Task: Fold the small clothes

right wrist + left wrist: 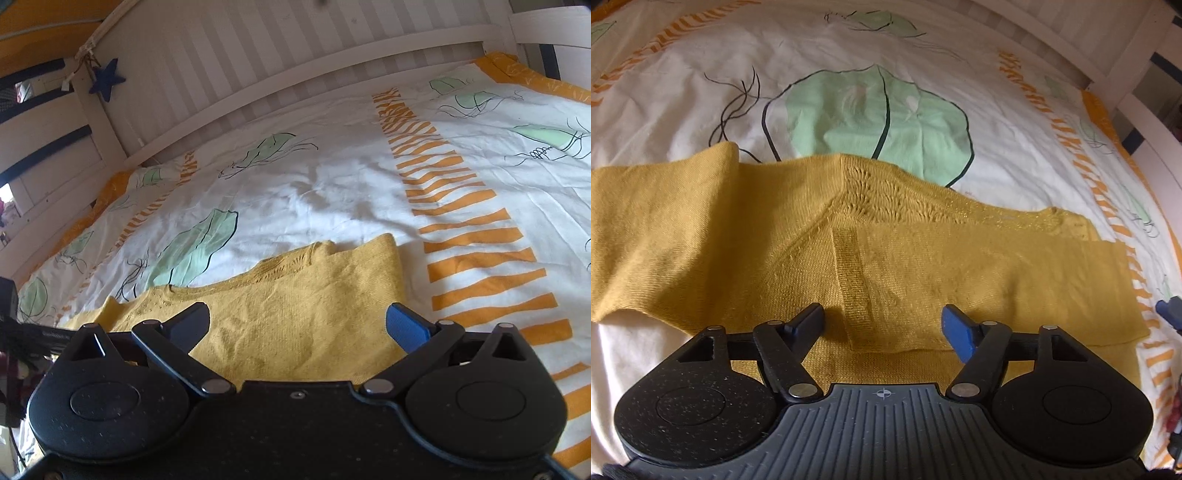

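Note:
A mustard-yellow knitted sweater (798, 236) lies flat on the bed cover. One sleeve is folded across its body on the right, and the other sleeve stretches out to the left. My left gripper (882, 325) is open and empty, just above the sweater's near edge. In the right wrist view the same sweater (295, 302) lies in front of my right gripper (295, 325), which is open and empty above the sweater's near part. The sweater's near edge is hidden under both gripper bodies.
The bed cover (1015, 122) is white with green leaf prints and orange stripes (469, 236). A white slatted bed frame (258, 55) runs along the far side, with a blue star (107, 79) hanging on it. The other gripper's blue tip (1171, 310) shows at the right edge.

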Motion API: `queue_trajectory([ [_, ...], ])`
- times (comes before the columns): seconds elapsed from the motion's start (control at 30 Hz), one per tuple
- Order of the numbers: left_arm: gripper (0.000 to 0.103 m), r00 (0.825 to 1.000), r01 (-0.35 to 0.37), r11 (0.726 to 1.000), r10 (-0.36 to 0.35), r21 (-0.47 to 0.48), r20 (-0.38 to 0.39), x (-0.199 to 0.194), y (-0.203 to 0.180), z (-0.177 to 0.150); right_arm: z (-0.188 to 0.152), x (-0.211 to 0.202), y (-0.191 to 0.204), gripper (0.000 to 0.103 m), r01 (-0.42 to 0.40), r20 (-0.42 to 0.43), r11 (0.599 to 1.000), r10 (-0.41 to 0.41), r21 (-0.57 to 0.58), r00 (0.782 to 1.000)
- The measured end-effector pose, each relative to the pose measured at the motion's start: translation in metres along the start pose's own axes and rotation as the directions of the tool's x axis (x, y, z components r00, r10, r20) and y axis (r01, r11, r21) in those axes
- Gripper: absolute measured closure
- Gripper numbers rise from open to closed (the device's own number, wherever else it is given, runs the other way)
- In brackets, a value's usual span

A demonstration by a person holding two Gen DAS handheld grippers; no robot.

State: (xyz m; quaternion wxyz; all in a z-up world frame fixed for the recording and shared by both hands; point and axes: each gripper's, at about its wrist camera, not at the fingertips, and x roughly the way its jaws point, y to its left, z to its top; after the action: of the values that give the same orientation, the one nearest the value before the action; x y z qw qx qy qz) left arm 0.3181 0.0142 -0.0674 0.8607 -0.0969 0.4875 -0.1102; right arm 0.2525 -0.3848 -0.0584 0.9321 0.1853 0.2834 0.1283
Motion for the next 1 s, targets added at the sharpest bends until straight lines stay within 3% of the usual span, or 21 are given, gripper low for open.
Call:
queue_trajectory([
  [0.07, 0.039, 1.0, 0.007, 1.0, -0.007, 0.002, 0.011, 0.002, -0.003, 0.001, 0.003, -0.002, -0.002, 0.001, -0.003, 0.013, 1.0, 0.003, 0.009, 1.0],
  [0.13, 0.054, 0.999, 0.029, 1.0, -0.029, -0.012, 0.022, 0.004, -0.006, 0.003, 0.004, -0.003, -0.005, 0.0, -0.002, 0.011, 1.0, 0.002, 0.012, 1.0],
  [0.2, 0.093, 0.999, 0.015, 0.999, -0.013, -0.048, 0.031, 0.005, -0.008, 0.005, 0.005, -0.003, -0.009, 0.001, 0.011, 0.006, 1.0, -0.011, 0.024, 1.0],
  [0.23, 0.099, 0.999, 0.018, 0.998, -0.017, -0.056, 0.028, 0.005, -0.009, 0.006, 0.005, -0.003, -0.012, 0.001, 0.016, 0.003, 0.999, -0.016, 0.037, 1.0],
  [0.37, 0.099, 0.992, 0.025, 0.999, -0.027, 0.021, 0.122, -0.028, -0.029, 0.015, 0.006, -0.006, -0.028, 0.001, 0.028, 0.002, 0.993, -0.028, 0.118, 1.0],
  [0.5, 0.099, 0.959, 0.047, 0.994, -0.073, 0.101, 0.273, -0.093, -0.043, 0.03, 0.008, -0.01, -0.038, 0.001, 0.057, 0.013, 0.988, -0.059, 0.145, 0.998],
  [0.6, 0.099, 0.937, 0.012, 0.994, -0.048, 0.106, 0.346, -0.12, -0.035, 0.04, 0.009, -0.008, -0.044, 0.001, 0.06, 0.007, 0.984, -0.062, 0.166, 0.998],
  [0.67, 0.099, 0.93, -0.048, 0.993, 0.006, 0.106, 0.368, -0.124, -0.029, 0.044, 0.008, -0.006, -0.045, 0.001, 0.064, 0.0, 0.983, -0.064, 0.171, 0.998],
  [0.77, 0.099, 0.936, -0.087, 0.994, 0.056, 0.073, 0.347, -0.115, -0.014, 0.046, 0.006, 0.0, -0.046, 0.001, 0.062, -0.016, 0.982, -0.06, 0.177, 0.998],
  [1.0, 0.099, 0.964, -0.09, 0.996, 0.083, 0.018, 0.253, -0.078, 0.009, 0.031, 0.0, 0.022, -0.047, 0.001, 0.021, -0.04, 0.98, -0.013, 0.199, 0.999],
])
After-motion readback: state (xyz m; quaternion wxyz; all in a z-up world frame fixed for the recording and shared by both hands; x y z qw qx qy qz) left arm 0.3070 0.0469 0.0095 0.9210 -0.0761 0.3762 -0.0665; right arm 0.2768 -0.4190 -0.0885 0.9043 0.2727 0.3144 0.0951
